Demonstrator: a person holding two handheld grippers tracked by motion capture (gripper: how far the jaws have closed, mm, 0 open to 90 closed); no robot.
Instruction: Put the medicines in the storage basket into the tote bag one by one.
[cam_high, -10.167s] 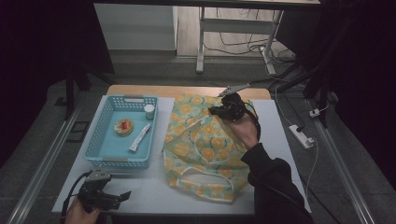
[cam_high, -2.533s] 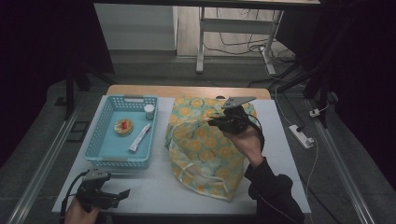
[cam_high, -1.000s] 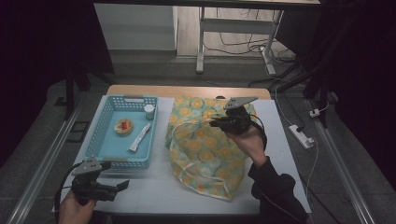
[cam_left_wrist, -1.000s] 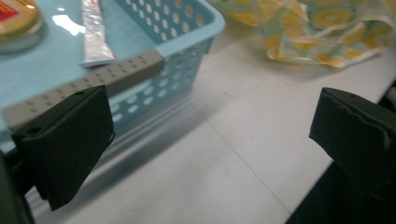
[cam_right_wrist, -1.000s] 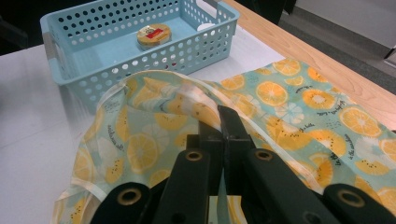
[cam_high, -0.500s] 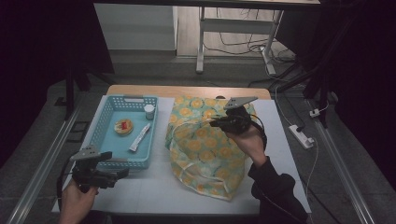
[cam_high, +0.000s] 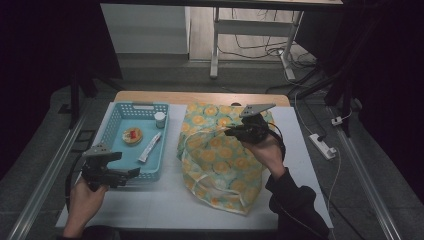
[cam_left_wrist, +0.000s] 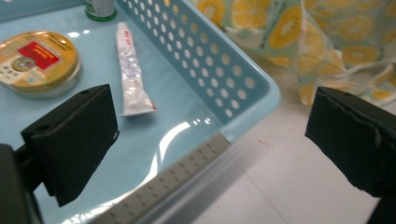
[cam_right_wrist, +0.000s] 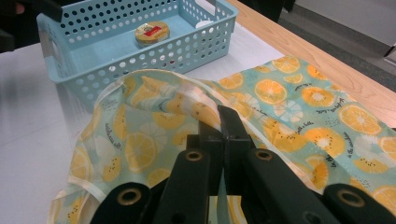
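Note:
A cloth bag (cam_high: 220, 160) printed with orange slices lies on the white table. My right gripper (cam_high: 231, 132) is shut on its upper edge and holds that edge raised, so the mouth gapes toward the basket; the right gripper view has the jaws (cam_right_wrist: 223, 126) pinched on the fabric (cam_right_wrist: 140, 140). A light blue perforated basket (cam_high: 136, 104) holds a round yellow tin (cam_high: 132, 135), a white tube (cam_high: 150, 146) and a small bottle (cam_high: 159, 119). My left gripper (cam_high: 131, 172) is open over the basket's near right corner (cam_left_wrist: 243, 79), with nothing between its jaws (cam_left_wrist: 210, 135). The tube (cam_left_wrist: 130, 70) and tin (cam_left_wrist: 37, 58) lie just ahead.
Bare white table (cam_high: 165, 205) runs along the front between basket and bag. A wooden strip (cam_high: 200, 97) edges the table's far side. A power strip (cam_high: 321, 145) lies on the floor at the right, with metal rails (cam_high: 45, 175) beside the table.
My left gripper has moved forward from the table's near left edge to the basket's near right corner. The right gripper keeps the bag's edge raised, unmoved.

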